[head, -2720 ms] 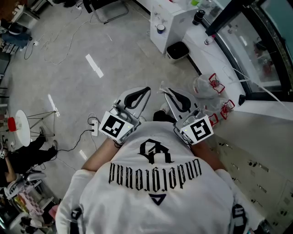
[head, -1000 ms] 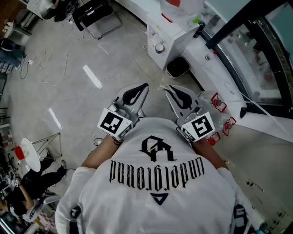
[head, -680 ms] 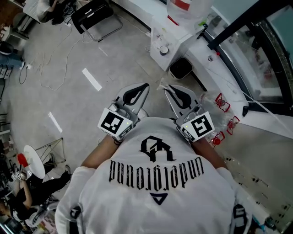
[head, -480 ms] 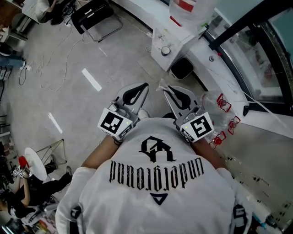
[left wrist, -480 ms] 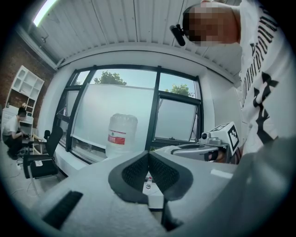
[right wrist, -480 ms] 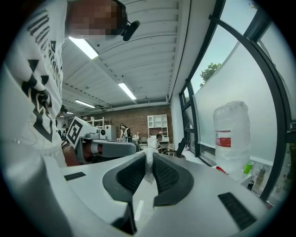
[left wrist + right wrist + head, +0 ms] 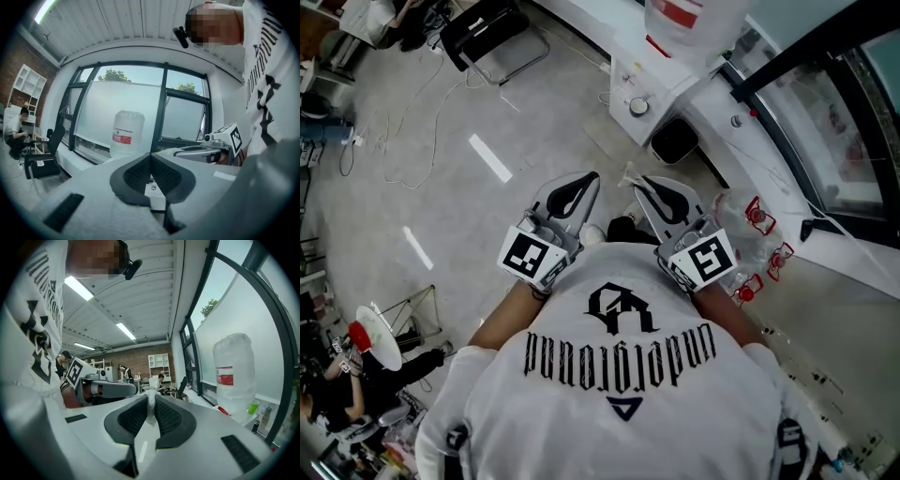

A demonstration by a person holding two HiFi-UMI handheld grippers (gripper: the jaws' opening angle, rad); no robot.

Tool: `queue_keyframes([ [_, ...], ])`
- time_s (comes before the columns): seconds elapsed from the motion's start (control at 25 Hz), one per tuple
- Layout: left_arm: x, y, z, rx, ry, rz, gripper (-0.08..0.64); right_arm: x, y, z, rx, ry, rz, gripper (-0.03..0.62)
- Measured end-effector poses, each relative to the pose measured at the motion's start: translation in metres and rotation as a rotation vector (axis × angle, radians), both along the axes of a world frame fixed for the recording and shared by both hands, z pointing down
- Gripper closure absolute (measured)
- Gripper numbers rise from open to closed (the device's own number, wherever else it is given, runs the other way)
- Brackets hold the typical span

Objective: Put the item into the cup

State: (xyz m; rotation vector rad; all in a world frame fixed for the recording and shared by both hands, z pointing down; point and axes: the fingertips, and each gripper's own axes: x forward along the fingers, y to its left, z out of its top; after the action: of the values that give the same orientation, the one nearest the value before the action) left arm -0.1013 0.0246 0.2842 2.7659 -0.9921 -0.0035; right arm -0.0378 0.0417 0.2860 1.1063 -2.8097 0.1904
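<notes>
- Two grippers are showing, both held up side by side in front of the person's white T-shirt [image 7: 619, 375], each carrying one marker cube: one on the left [image 7: 528, 255] and one on the right [image 7: 703, 260].
- The left gripper [image 7: 151, 161] is staying clenched, its two black pads meeting at the tips with nothing between them.
- The right gripper [image 7: 639, 184] is pinching one small crumpled white item [image 7: 150, 409] at its jaw tips. The item is sticking up a little above the pads.
- One large water bottle [image 7: 684, 23] with a red label is standing on the white counter [image 7: 712, 112] by the window.
- One small green cup [image 7: 253, 407] is sitting just beside the bottle, well apart from the item.
- One black bin [image 7: 675, 141] is standing on the floor against the counter, and one black chair [image 7: 483, 28] is standing farther off.
- Against 2.7 s ago, both grippers are keeping the same pose and the same closed jaws, and the item is still hanging from the right tips.
- The surroundings are sliding in the head view. The water bottle is now entering at the top edge, the bin is sitting higher, and the chair is coming in at the upper left.
</notes>
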Motion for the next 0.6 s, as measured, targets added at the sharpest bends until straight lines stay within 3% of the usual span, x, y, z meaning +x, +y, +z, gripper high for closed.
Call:
queue_keyframes([
  [0.6,0.073,-0.089,-0.004,0.019,-0.001,0.039,0.548,0.072,-0.082,-0.003,0.019,0.002,0.026,0.543],
])
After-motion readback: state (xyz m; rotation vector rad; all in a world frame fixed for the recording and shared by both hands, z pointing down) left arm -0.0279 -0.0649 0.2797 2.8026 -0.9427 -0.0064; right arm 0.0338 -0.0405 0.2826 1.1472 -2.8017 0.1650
